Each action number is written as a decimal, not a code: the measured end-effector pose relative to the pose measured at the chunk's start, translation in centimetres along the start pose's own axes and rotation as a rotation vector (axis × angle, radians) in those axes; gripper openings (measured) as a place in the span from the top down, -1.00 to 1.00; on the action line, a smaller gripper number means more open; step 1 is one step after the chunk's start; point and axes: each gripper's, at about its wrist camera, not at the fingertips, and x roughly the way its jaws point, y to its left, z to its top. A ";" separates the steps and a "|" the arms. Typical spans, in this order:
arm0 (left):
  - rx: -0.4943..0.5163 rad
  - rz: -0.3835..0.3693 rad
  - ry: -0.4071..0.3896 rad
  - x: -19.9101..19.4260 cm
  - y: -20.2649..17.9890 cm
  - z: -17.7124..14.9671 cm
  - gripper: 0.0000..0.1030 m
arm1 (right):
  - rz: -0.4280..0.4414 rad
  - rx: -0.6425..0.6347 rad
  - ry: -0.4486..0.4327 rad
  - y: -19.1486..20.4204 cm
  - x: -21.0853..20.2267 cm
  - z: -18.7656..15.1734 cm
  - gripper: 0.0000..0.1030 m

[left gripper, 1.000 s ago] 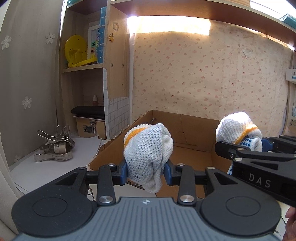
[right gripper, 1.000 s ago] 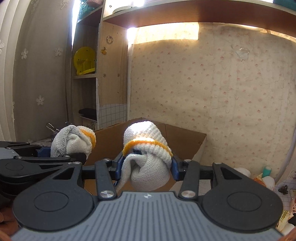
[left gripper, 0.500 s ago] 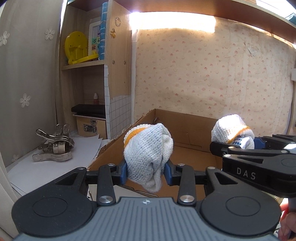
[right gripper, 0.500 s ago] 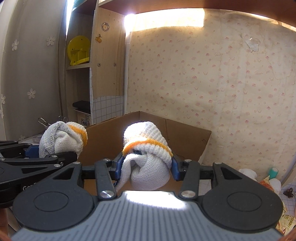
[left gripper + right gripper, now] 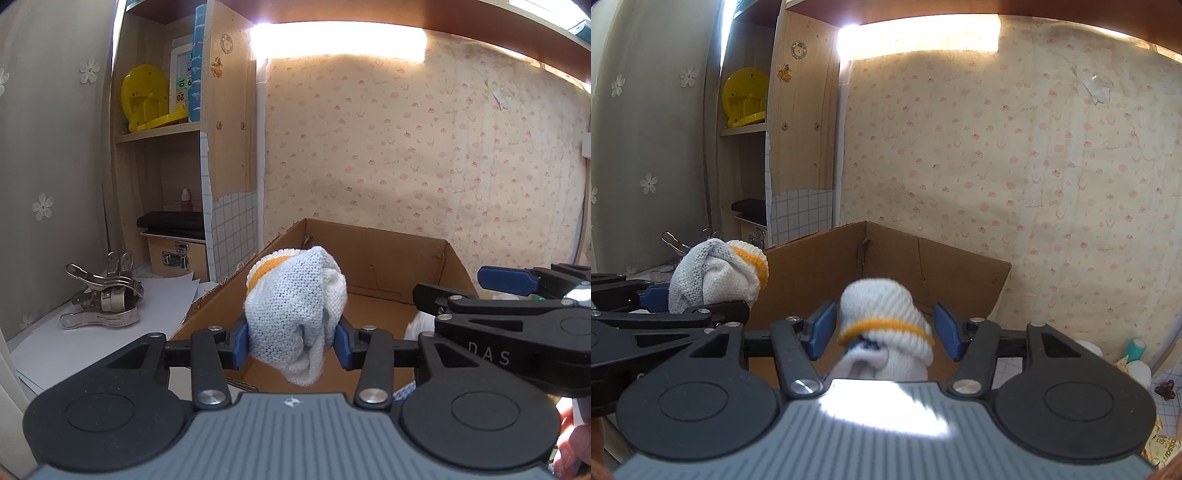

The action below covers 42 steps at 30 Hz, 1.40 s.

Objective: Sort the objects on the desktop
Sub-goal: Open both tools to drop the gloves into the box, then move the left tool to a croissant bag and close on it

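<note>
- Left gripper point(image 5: 291, 341): black plastic arms, blue rubbery pads, ribbed grey body. Jaws pinch a rolled glove from both sides, above the near left rim of the box.
- Left glove point(image 5: 295, 308): knitted cotton, off-white, coarse ribbed weave, orange band at the cuff. Bunched into a rounded lump with a loose fold hanging below the pads. In the right wrist view the same bundle point(image 5: 718, 275) shows at the left, outside the box's left wall.
- Right gripper point(image 5: 884, 334): same build. Jaws spread; both blue pads stand clear of the glove between them.
- Right glove point(image 5: 886, 325): white knit, domed top, thin orange band round its lower part, blue-dotted fabric showing beneath. Blurred, free of the pads, over the open box. Whether it touches the box floor cannot be told.
- Cardboard box point(image 5: 384, 258): brown corrugated board, open top, ragged torn edge on the left wall, creased panels at the back. Stands against the wall.
- Metal clips point(image 5: 103, 299): shiny steel spring clamps, piled together on white paper sheets point(image 5: 85, 339), well to the left of the box.
- Shelf unit point(image 5: 225, 122): pale wood-grain board, grid-patterned paper on its lower edge. Holds a round yellow plastic stand point(image 5: 146, 98) on the upper shelf, a flat black case point(image 5: 171, 221) below.
- Wallpaper point(image 5: 406, 155): cream, small pink motif, peeling patch at upper right.
</note>
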 end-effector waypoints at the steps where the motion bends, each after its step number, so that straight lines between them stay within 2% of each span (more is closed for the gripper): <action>1: -0.002 -0.001 0.002 0.1 0.0 0.1 0.06 | -0.005 0.003 -0.006 -0.1 -0.1 0.0 -0.25; 4: 0.001 0.001 -0.003 0.1 0.0 0.1 0.01 | 0.000 0.012 -0.013 -0.4 -0.3 0.0 -0.25; 7: 0.002 0.008 -0.016 0.0 -0.1 0.1 -0.12 | 0.001 0.017 -0.028 -0.6 -1.0 0.0 -0.25; 17: 0.011 -0.005 -0.027 -0.7 -0.7 -0.1 -0.13 | -0.044 0.052 -0.077 -2.9 -4.1 -0.6 -0.27; 27: 0.029 -0.127 -0.054 -3.1 -4.5 -0.8 -0.14 | -0.198 0.070 -0.074 -6.7 -8.9 -3.9 -0.28; 31: 0.046 -0.186 -0.063 -3.9 -6.4 -1.3 -0.15 | -0.273 0.064 -0.045 -7.9 -10.3 -5.7 -0.30; 37: 0.073 -0.241 -0.057 -4.6 -8.4 -1.9 -0.15 | -0.306 0.076 0.026 -8.9 -10.3 -8.8 -0.30; 42: 0.093 -0.248 -0.052 -4.6 -9.3 -2.2 -0.16 | -0.315 0.078 0.075 -9.3 -9.3 -10.6 -0.30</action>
